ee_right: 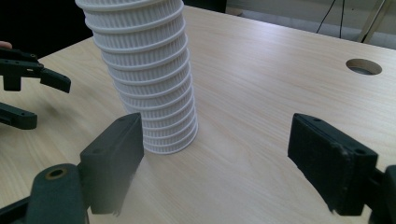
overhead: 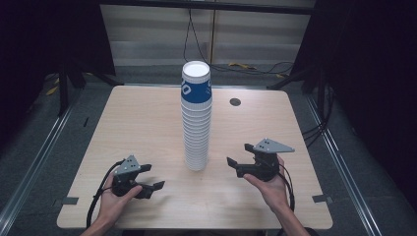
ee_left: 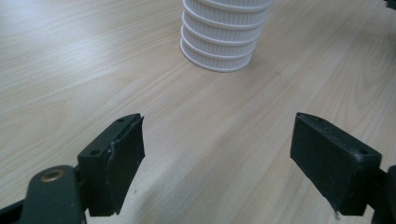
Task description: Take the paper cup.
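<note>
A tall stack of ribbed white paper cups, upside down and topped by a blue-printed cup, stands at the middle of the wooden table. My left gripper is held near the front left, open and empty, its jaws pointing right toward the stack's base. In its own view the left gripper has bare table between its jaws. My right gripper hovers just right of the stack, open and empty. From the right gripper the stack rises close by, apart from the jaws, with the left gripper beyond it.
A round cable hole sits in the table behind and right of the stack, also seen as a hole in the right gripper view. Cables lie on the floor beyond the table's far edge. Dark stands flank both sides.
</note>
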Demonstrator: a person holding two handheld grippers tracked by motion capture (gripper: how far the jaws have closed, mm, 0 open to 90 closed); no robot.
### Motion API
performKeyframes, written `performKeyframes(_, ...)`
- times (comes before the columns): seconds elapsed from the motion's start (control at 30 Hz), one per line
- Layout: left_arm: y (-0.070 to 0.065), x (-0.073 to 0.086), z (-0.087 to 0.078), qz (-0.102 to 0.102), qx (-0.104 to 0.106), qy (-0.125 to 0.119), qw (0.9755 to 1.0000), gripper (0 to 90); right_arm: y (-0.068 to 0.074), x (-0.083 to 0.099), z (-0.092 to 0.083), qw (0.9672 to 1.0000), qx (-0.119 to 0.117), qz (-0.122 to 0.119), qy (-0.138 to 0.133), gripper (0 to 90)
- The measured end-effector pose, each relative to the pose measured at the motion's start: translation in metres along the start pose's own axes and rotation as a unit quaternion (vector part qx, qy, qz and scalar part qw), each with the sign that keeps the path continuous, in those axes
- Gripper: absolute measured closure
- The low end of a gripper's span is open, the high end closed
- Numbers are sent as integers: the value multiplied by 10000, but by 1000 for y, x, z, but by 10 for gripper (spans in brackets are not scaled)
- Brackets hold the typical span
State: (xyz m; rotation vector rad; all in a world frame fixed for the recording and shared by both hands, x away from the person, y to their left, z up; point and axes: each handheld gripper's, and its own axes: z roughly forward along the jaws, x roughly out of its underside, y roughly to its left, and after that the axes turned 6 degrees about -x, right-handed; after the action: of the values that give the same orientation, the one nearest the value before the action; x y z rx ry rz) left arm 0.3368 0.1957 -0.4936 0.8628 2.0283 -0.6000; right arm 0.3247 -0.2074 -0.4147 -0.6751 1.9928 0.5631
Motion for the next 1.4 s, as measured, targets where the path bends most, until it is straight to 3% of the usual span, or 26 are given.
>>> performKeyframes(0.3, 1, -1, 0, -37, -16, -34, 10000, 175, -1, -13, -3, 9997, -215, 13, -89, 198)
performKeyframes(0.53, 0, -1, 0, 34, -15, -9, 10000, 174, -1, -30, -5, 9993, -365, -16, 5, 204)
performKeyframes(0.93, 0, 1, -6, 88, -37, -63, 9999, 175, 5, -59, -18, 9978, -616, -200, -153, 240)
performKeyframes(1.4, 0, 0, -5, 114, 32, -59, 9999, 174, 15, -89, -16, 9945, -905, -427, -297, 213)
